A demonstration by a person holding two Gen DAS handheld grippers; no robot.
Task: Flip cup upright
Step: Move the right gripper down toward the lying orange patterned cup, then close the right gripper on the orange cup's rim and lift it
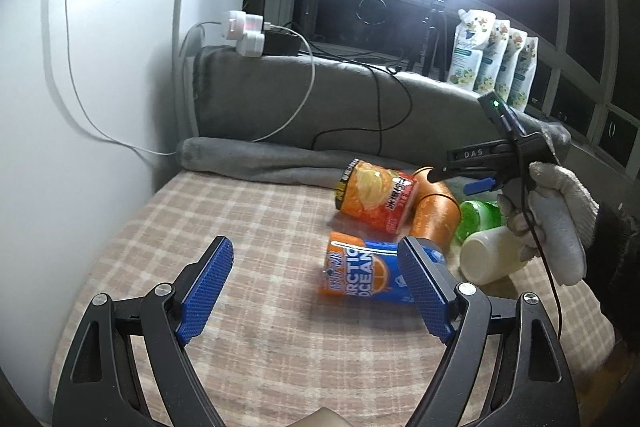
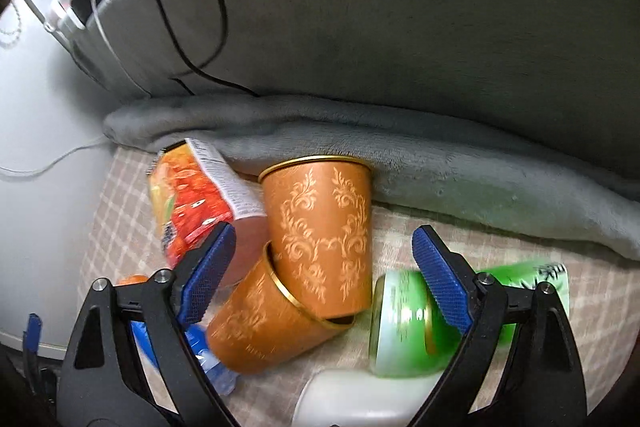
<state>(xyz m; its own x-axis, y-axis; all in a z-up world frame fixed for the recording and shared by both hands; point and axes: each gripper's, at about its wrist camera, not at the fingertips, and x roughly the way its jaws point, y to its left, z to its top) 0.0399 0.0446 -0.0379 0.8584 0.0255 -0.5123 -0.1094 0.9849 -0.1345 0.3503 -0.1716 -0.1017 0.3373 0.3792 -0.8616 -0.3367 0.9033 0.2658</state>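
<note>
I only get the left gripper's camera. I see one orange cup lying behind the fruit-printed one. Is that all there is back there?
Observer: No. The right camera shows two orange cups: one lying orange cup on its side and a second orange cup with its bottom end inside the first one's mouth.
Operator: Is the right gripper holding either?
Observer: No. The right gripper is open, its blue pads on either side of the pair.
Operator: And the green cup?
Observer: The green cup lies on its side, and the right camera shows a gold ring around it.
</note>
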